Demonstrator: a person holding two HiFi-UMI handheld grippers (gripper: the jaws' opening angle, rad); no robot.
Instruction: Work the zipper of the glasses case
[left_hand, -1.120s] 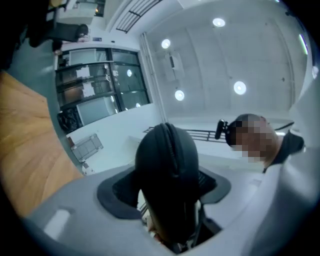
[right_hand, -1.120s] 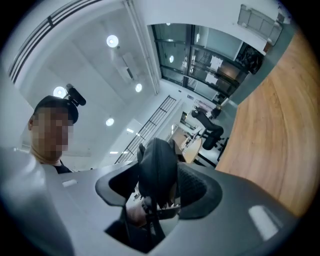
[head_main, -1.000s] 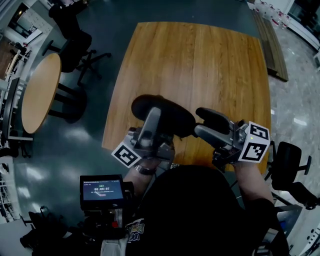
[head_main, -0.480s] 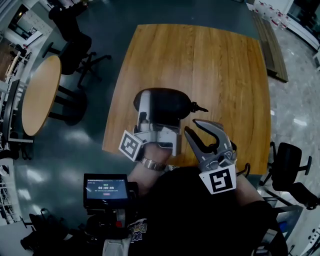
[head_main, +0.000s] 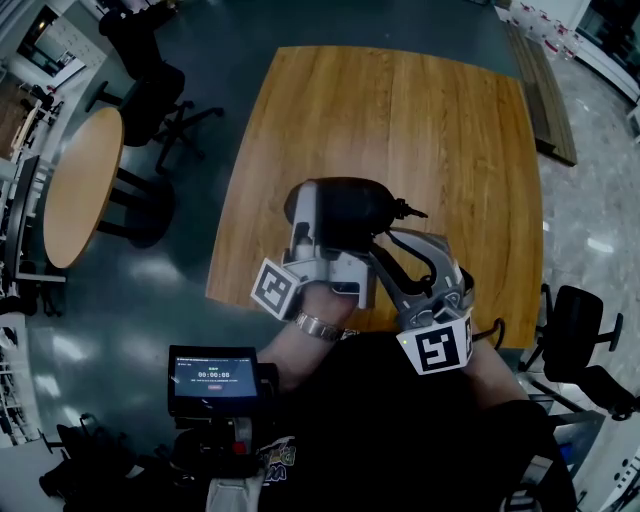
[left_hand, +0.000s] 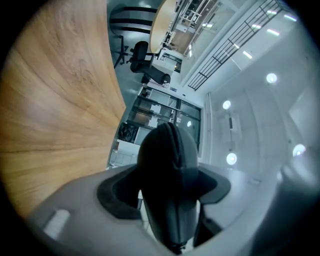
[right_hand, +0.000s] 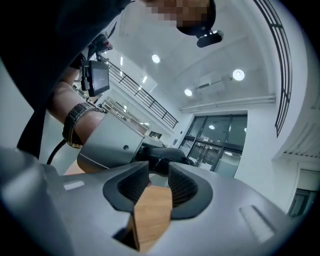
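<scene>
Found glasses case (head_main: 350, 205) at frame centre over wooden table (head_main: 450, 120), clamped in left gripper (left_hand: 169, 175) by its left end. Logged long axis left-right across frame, zipper pull (head_main: 410, 212) poking right. Saw right gripper (right_hand: 159, 171) lower right: 2 jaws just narrowed, then eased; slim gap, nothing between, tips near pull.

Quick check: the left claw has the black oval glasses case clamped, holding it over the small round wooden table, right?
Not quite. The left claw does have the black oval glasses case clamped, but it holds it over the large square wooden table. The small round wooden table stands apart, off to the left. The head view shows this.
</scene>
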